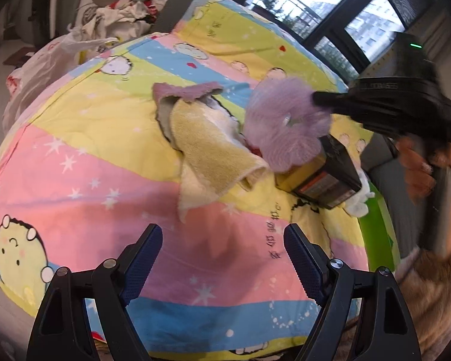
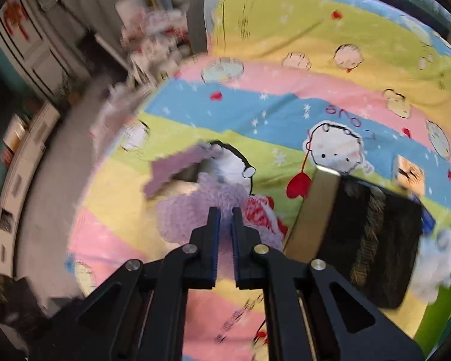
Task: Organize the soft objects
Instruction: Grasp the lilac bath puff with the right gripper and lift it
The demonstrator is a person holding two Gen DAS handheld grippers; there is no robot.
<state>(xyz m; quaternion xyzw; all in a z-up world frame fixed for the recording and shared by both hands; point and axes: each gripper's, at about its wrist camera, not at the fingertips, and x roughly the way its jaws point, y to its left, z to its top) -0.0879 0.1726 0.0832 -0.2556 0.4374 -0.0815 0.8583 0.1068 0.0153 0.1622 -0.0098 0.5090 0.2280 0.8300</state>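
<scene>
A lilac mesh bath pouf [image 1: 282,126] hangs above the bed, pinched by my right gripper [image 1: 317,100]; in the right wrist view the pouf [image 2: 195,213] bulges around my nearly closed right gripper [image 2: 225,210]. Below it lie a yellow towel [image 1: 213,153] and a mauve cloth [image 1: 183,91], heaped on the cartoon-print quilt [image 1: 105,156]. The mauve cloth [image 2: 174,168] shows beyond the pouf. A black and gold box [image 1: 330,174] sits to the right of the heap, also in the right wrist view [image 2: 363,234]. My left gripper [image 1: 222,240] is open and empty, near the quilt's front.
A white fluffy item [image 1: 359,201] lies against the box, by a green surface [image 1: 378,228]. A white plastic bag [image 1: 48,66] and a pile of clothes [image 1: 126,3] lie past the bed's far left edge. Windows [image 1: 330,9] run behind the bed.
</scene>
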